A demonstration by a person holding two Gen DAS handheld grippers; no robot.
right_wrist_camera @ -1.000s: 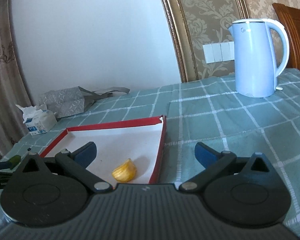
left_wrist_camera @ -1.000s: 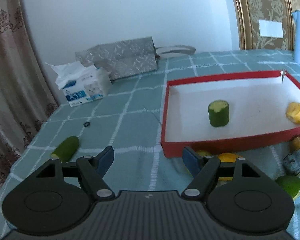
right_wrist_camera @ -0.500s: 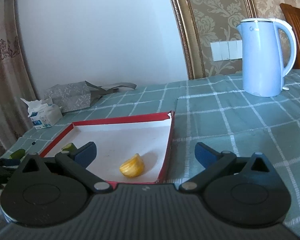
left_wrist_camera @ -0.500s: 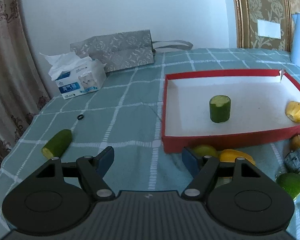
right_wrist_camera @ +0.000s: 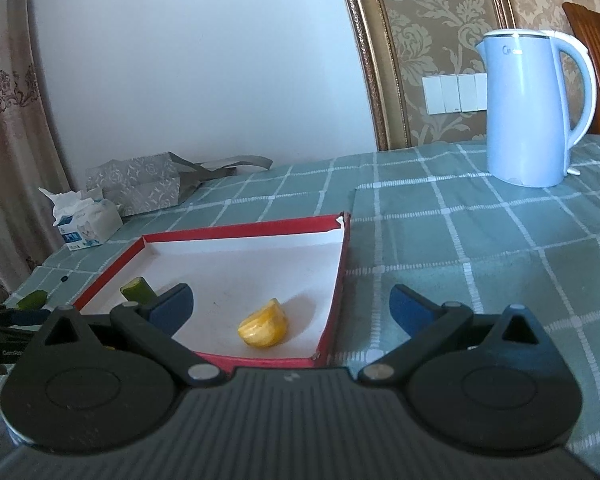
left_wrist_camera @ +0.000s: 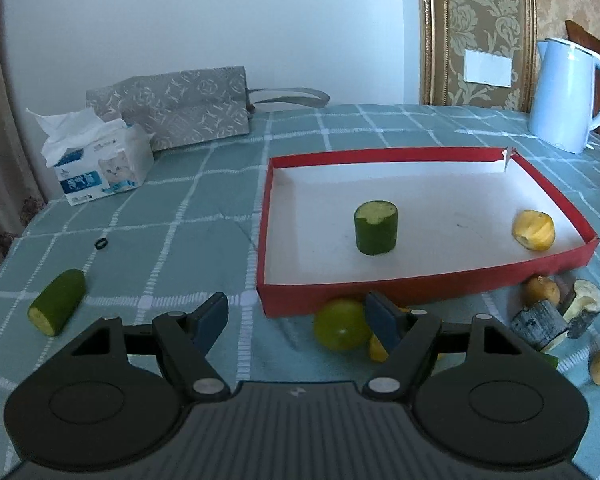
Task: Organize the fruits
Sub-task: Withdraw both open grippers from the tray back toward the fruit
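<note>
A red tray (left_wrist_camera: pixel 380 155) with a white floor holds an upright cucumber stub (left_wrist_camera: pixel 376 227) and a yellow fruit piece (left_wrist_camera: pixel 534 230). My left gripper (left_wrist_camera: pixel 296 318) hovers before the tray's near wall, its jaws opening. A round green fruit (left_wrist_camera: pixel 340 330) lies in the gap by the right finger, unpinched. Another cucumber piece (left_wrist_camera: pixel 58 307) lies on the cloth to the left. My right gripper (right_wrist_camera: pixel 290 304) is open and holds nothing at the tray's (right_wrist_camera: pixel 240 228) near right corner, the yellow piece (right_wrist_camera: pixel 263 328) just ahead of it.
Small brown fruits (left_wrist_camera: pixel 542 290) and grey-skinned chunks (left_wrist_camera: pixel 540 328) lie right of the tray's front. A blue kettle (right_wrist_camera: pixel 532 108) stands at the back right. A tissue box (left_wrist_camera: pixel 100 160), a grey bag (left_wrist_camera: pixel 172 112) and a small black ring (left_wrist_camera: pixel 101 243) are at the left.
The left view has tipped downward, so the green fruit and the loose pieces before the tray show more fully. The right view has shifted only slightly.
</note>
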